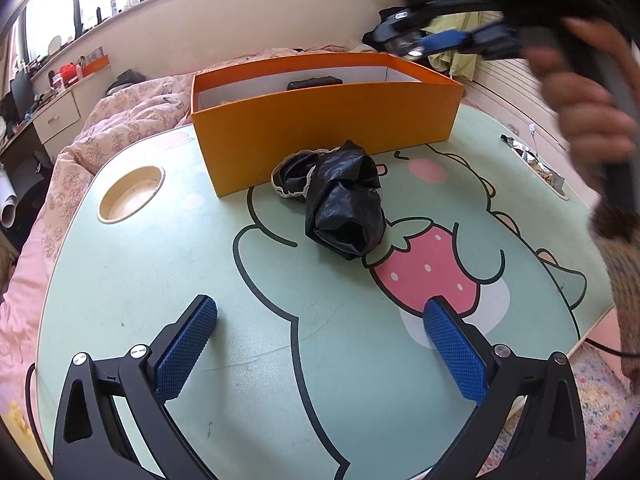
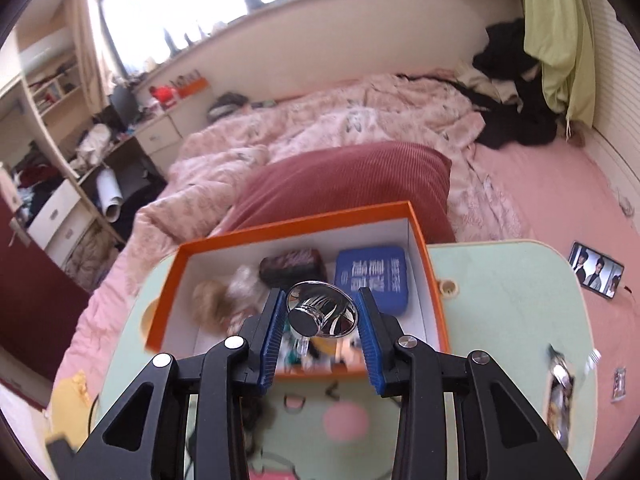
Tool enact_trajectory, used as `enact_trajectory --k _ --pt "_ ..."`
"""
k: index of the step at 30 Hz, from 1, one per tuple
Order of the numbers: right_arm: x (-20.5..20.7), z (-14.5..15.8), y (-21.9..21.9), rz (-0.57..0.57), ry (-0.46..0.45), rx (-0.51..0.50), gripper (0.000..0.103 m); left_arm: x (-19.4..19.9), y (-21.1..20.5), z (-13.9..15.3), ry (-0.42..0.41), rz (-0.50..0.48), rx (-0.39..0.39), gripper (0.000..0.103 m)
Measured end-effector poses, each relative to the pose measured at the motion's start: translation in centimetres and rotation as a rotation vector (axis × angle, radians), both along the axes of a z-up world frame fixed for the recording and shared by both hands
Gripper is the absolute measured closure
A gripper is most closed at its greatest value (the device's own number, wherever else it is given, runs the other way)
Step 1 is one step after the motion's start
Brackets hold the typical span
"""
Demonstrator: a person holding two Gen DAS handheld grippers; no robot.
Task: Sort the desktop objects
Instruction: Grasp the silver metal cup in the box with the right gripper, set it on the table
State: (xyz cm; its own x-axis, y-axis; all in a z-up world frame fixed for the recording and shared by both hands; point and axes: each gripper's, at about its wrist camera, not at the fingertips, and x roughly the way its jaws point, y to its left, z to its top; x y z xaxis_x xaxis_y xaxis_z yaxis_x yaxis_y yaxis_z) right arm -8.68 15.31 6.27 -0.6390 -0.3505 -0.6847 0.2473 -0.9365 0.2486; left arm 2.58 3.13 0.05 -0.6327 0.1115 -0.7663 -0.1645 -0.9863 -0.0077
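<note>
Left gripper [image 1: 320, 322]: we hold it low over the table, its blue pads spread wide with nothing between them.
Right gripper [image 2: 322, 316]: we have its pads closed narrowly on a shiny chrome funnel-shaped piece [image 2: 322, 314], held above the near end of the orange box; in the left wrist view the right gripper [image 1: 416, 46] shows blurred, high over the box's far right corner.
Orange box [image 1: 320, 128]: it stands open-topped on the far part of the table, long side towards us.
Box contents: we see a blue pouch [image 2: 372, 278], a dark pouch [image 2: 291, 266], a tan fluffy thing [image 2: 210, 300] and small blurred bits at the near end.
Black bag [image 1: 344, 204]: it lies crumpled on the table just in front of the box, beside a lace-edged black piece [image 1: 290, 178] that touches the box wall.
Table [image 1: 140, 280]: mint green with a cartoon print and a round cup recess [image 1: 131, 194] at its left.
Foil wrapper [image 1: 534, 162]: it lies near the table's right edge.
Phone [image 2: 596, 270]: it lies on the pink bedding past the table.
</note>
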Motion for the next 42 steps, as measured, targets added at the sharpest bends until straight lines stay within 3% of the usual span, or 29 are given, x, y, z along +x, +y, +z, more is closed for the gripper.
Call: enact_trajectory --k 4,8,11,12,14,15,17,22,24,26,28,42 --pt "4.4 -2.5 0.1 0.038 -0.012 0.057 0.068 0.0 0.0 0.0 0.0 0.0 0.0 0.0" --pt "5.5 -5.8 -0.3 0.049 -0.047 0.111 0.068 0.0 0.0 0.0 0.001 0.0 0.0 0.0" --pt "5.4 -6.6 -0.5 0.052 -0.03 0.129 0.066 0.0 0.0 0.0 0.001 0.0 0.0 0.0" --pt "5.6 -6.7 -0.5 0.044 -0.022 0.135 0.063 0.0 0.0 0.0 0.001 0.0 0.0 0.0" --pt "6.2 -6.7 -0.3 0.016 -0.011 0.129 0.028 0.0 0.0 0.0 0.001 0.0 0.0 0.0" --pt "6.7 -6.5 0.0 0.007 0.001 0.106 0.023 0.0 0.0 0.0 0.001 0.0 0.0 0.0" --pt "7.8 -6.3 0.5 0.004 0.028 0.081 0.02 0.0 0.0 0.0 0.001 0.0 0.0 0.0" --pt "9.2 -7.5 1.0 -0.01 0.003 0.149 0.02 0.0 -0.1 -0.1 0.001 0.0 0.0 0.0" --pt "9.4 -8.6 1.1 -0.003 -0.036 0.162 0.013 0.1 -0.1 -0.1 0.001 0.0 0.0 0.0" --pt "9.3 -9.9 0.6 0.009 -0.047 0.225 0.0 0.1 -0.1 -0.1 0.002 0.0 -0.002 0.0" --pt "9.1 -10.4 0.1 0.026 -0.042 0.268 0.0 0.1 0.0 -0.1 0.001 0.0 -0.006 0.0" --pt "9.3 -11.1 0.3 0.024 -0.032 0.267 0.0 0.2 0.0 0.0 0.001 0.001 -0.004 0.0"
